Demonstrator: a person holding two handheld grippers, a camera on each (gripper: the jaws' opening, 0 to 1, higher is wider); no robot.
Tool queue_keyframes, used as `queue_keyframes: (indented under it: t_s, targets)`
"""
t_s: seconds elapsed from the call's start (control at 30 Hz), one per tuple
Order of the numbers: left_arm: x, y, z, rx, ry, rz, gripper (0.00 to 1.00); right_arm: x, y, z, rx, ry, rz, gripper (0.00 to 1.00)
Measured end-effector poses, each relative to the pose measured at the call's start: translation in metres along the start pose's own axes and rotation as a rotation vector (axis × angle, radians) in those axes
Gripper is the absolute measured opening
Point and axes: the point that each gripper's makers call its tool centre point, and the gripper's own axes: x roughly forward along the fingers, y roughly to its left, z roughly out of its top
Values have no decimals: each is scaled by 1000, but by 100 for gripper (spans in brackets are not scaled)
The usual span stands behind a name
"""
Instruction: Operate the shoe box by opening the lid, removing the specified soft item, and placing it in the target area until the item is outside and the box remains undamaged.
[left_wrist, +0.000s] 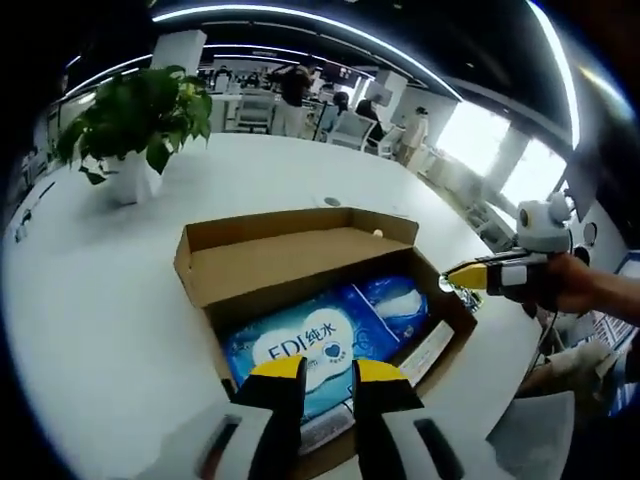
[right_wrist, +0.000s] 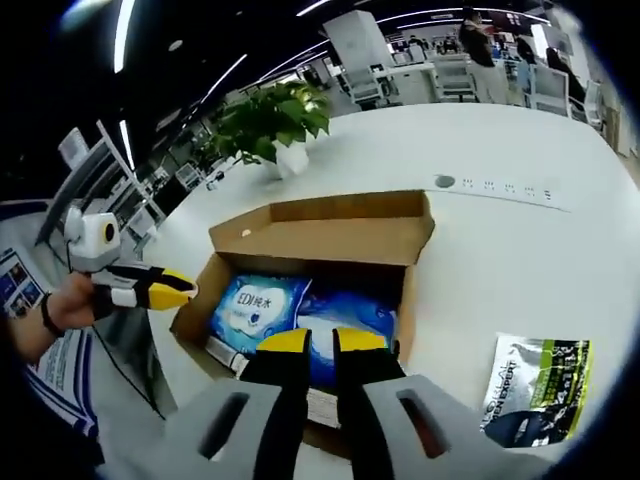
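A: Shoe box (left_wrist: 320, 300) sits on the white desk (left_wrist: 110, 300), lid (left_wrist: 290, 255) already folded back and standing open. Blue soft packs (left_wrist: 320, 340) lie flat inside. Nothing is out yet.

B: And your jaws?

A: Left gripper (left_wrist: 328, 372) hovers over the near rim, jaws narrow with a slim gap, holding nothing. Right gripper (right_wrist: 311, 342) reads the same from its own side: jaws close together, empty, above the near wall of the box (right_wrist: 300, 290).

B: What goes wrong from here?

A: You come down with jaws that narrow and you likely pinch only the slick film, so the pack (right_wrist: 255, 300) slips out or the wrapper tears. Open wider first.

B: The box itself?

A: Thin cardboard. If a jaw tip catches the near wall or the lid (right_wrist: 330, 235), you could crease it, or drag the whole box across the desk. Steady it with one gripper.

B: Anything near the drop zone?

A: A printed pouch (right_wrist: 535, 390) lies on the desk close by, and a potted plant (left_wrist: 135, 125) stands well beyond. Keep clear of both.
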Motion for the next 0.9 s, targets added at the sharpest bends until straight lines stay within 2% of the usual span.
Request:
queue_keyframes:
  t_s: [0.23, 0.53, 0.7, 0.9]
  targets:
    - [-10, 13, -9, -9, 4, 13, 18, 24, 26, 0, -6, -1, 27, 7]
    - [-23, 29, -18, -16, 4, 33, 18, 58, 51, -16, 19, 17, 33, 8]
    - [-27, 34, -20, -14, 9, 42, 18, 64, 56, -21, 12, 32, 38, 8]
    - [-28, 35, -19, -26, -1, 46, 18, 64, 48, -21, -3, 45, 30, 9]
